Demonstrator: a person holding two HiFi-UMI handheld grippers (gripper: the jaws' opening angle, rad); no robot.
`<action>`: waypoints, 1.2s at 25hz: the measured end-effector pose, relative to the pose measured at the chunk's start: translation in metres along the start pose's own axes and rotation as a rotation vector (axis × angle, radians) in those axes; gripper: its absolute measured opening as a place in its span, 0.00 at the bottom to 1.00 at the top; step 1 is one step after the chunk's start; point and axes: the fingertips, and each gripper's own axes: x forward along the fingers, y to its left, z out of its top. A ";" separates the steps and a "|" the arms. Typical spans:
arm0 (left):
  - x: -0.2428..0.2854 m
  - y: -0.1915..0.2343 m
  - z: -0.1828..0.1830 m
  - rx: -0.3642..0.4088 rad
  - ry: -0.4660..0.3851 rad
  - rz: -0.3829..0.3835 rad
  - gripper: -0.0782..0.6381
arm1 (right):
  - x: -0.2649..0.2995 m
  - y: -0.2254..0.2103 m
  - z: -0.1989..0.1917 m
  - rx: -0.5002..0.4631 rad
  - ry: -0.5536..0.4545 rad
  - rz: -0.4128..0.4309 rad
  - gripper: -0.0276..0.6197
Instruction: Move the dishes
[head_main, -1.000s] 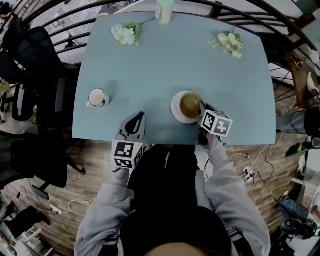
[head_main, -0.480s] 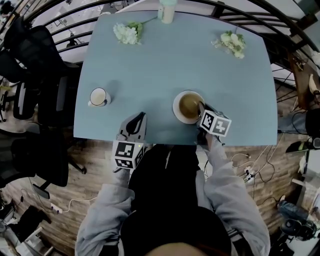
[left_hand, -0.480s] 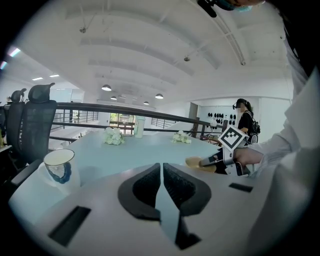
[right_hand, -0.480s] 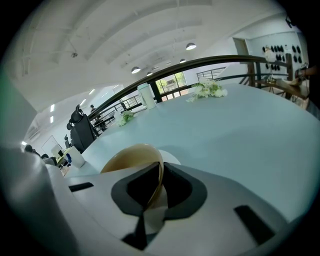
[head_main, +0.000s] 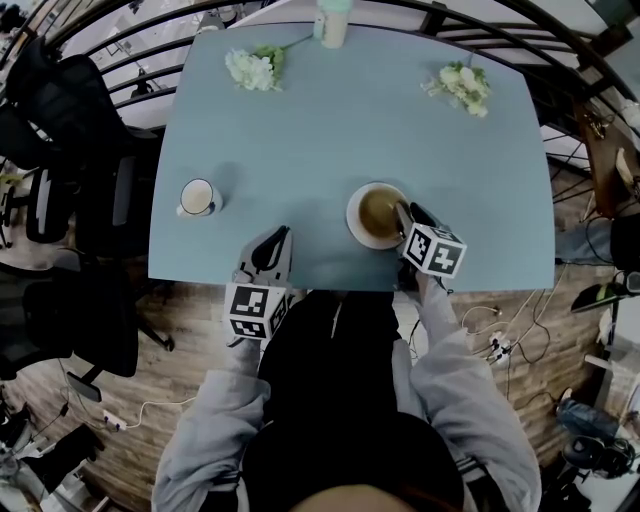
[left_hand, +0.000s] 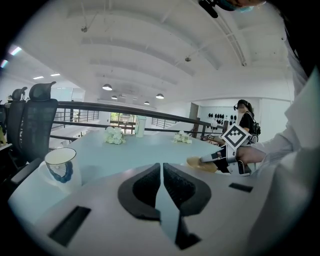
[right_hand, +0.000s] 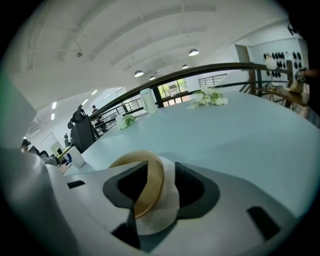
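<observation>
Pale blue and smooth, the table (head_main: 330, 130) stands before a dark curved railing, with black office chairs (head_main: 60, 110) off its left side. Toward your near edge on the right sits a round bowl (head_main: 375, 212), white outside with a glossy tan inside; only that tan surface shows within it. Your right hand-held gripper (head_main: 405, 222) is clamped on the bowl's near right rim, one jaw inside against the tan wall and the other outside against the white wall. The bowl sits low, at or just above the table top; you cannot tell which.

Well to the left stands a white mug (head_main: 197, 197) with a blue pattern on its side; whether it holds anything is unclear. Your left hand-held gripper (head_main: 272, 238) rests at the near edge between mug and bowl, apart from both, its ribbed black jaws pressed together on nothing.

Along the far side lie two bunches of white flowers (head_main: 250, 67), one toward each corner, and a pale cylindrical bottle (head_main: 331, 22) stands upright at the far edge.
</observation>
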 end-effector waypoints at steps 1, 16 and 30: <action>-0.001 0.001 0.000 0.002 -0.004 0.002 0.15 | -0.004 0.002 0.003 -0.004 -0.022 0.017 0.37; 0.012 -0.011 0.018 -0.015 -0.041 0.008 0.15 | -0.065 0.031 0.045 -0.314 -0.206 0.245 0.82; -0.050 -0.006 0.019 -0.126 -0.053 0.323 0.15 | -0.076 0.091 0.077 -0.408 -0.211 0.505 0.76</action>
